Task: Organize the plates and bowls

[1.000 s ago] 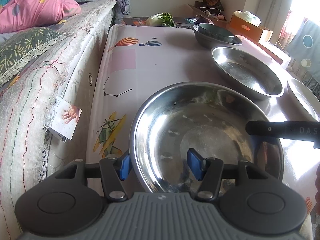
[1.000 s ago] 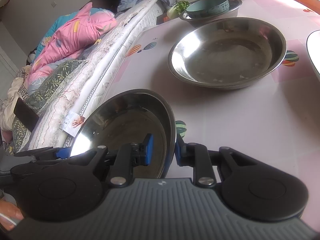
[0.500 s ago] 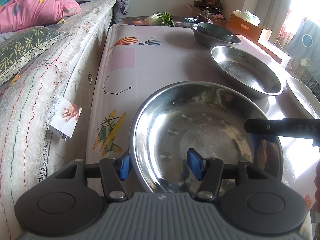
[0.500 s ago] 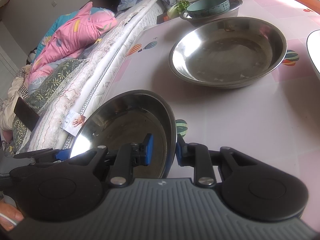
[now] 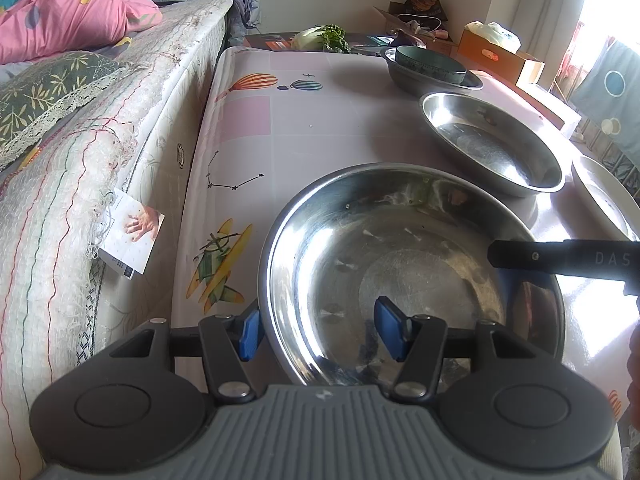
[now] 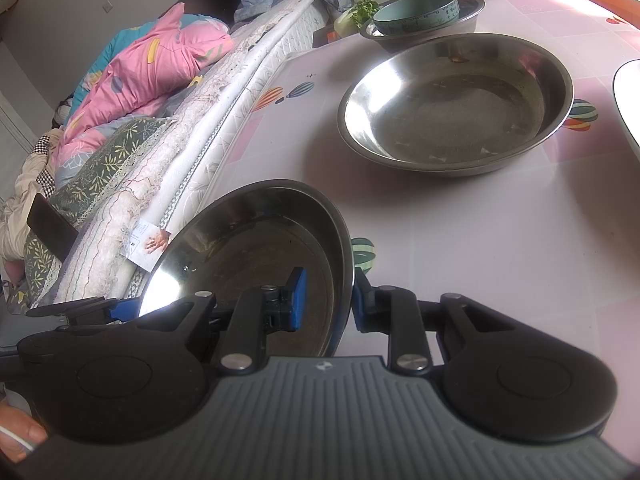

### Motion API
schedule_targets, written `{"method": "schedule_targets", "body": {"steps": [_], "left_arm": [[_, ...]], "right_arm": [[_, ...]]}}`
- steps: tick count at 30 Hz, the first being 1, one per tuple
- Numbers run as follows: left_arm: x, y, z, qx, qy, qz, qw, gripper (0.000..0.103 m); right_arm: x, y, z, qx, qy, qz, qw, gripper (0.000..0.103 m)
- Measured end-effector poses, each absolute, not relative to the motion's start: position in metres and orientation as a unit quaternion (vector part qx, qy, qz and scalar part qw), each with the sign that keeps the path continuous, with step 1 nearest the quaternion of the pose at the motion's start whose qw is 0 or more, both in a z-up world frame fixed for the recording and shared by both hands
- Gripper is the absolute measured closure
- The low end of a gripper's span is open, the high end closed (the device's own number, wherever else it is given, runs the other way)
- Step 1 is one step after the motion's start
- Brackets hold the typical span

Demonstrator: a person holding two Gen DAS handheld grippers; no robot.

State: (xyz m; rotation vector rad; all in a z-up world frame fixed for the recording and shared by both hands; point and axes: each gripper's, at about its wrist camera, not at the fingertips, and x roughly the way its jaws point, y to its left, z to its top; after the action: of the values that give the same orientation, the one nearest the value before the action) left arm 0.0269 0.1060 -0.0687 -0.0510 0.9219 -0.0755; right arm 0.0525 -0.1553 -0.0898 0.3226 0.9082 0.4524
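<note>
A large steel basin is held between both grippers near the table's front edge. My left gripper straddles its near-left rim with a wide gap between the blue pads. My right gripper is shut on the basin's right rim; its finger shows in the left wrist view. A second steel basin sits further back. Behind it a teal bowl rests inside a grey steel bowl. A white plate lies at the right.
The table has a pink printed cloth. A mattress with pillows runs along its left edge. A cabbage and cardboard boxes stand beyond the far end.
The held basin has shifted very slightly; both grippers keep their places on its rim. The other dishes have not moved.
</note>
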Motion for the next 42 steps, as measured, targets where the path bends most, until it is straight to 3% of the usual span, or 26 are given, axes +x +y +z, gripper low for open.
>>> {"method": "schedule_targets", "body": {"steps": [42], "left_arm": [[0.0339,0.097,-0.0654,-0.021,0.441,-0.04,0.896,0.045]], "right_arm": [[0.0494,-0.1622,-0.0916,0.16,0.434,0.207,0.862,0.078]]}}
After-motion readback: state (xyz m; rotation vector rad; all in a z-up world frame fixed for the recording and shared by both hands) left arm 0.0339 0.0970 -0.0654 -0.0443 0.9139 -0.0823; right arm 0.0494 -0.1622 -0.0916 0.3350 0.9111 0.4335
